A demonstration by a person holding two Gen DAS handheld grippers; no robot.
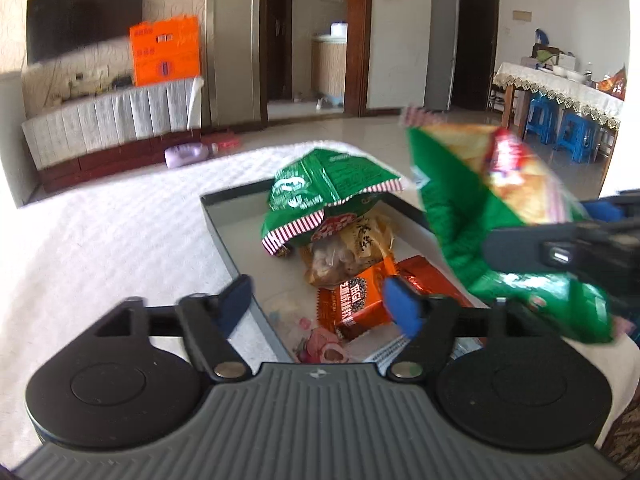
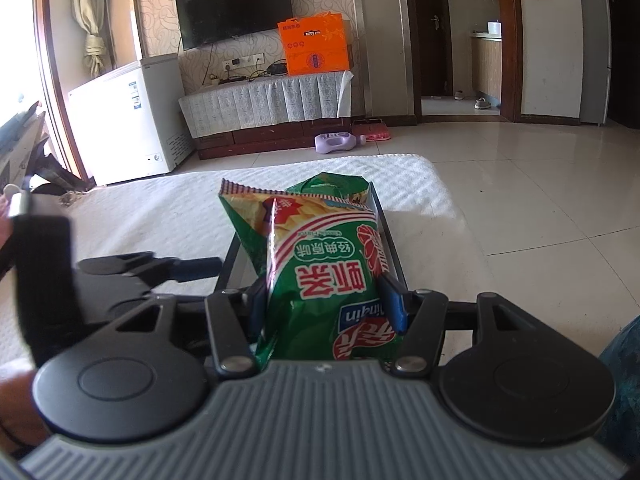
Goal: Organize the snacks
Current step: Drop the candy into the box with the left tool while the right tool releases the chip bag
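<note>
My right gripper (image 2: 326, 304) is shut on a green chip bag (image 2: 320, 272) and holds it above the dark tray (image 2: 394, 256). The same bag (image 1: 480, 208) hangs at the right of the left wrist view, held by the right gripper (image 1: 560, 252). My left gripper (image 1: 316, 300) is open and empty, low over the tray's near left wall (image 1: 224, 236). In the tray lie another green chip bag (image 1: 320, 196), a tan snack pack (image 1: 348, 252), an orange packet (image 1: 356, 304) and pink wrapped sweets (image 1: 320, 348).
The tray sits on a white quilted cover (image 1: 120, 232). Beyond are a tiled floor, a TV cabinet (image 2: 264, 104) with an orange box (image 2: 314, 46), a white freezer (image 2: 128, 116), a purple bottle (image 2: 336, 142) on the floor, and a dining table (image 1: 560, 92) with blue stools.
</note>
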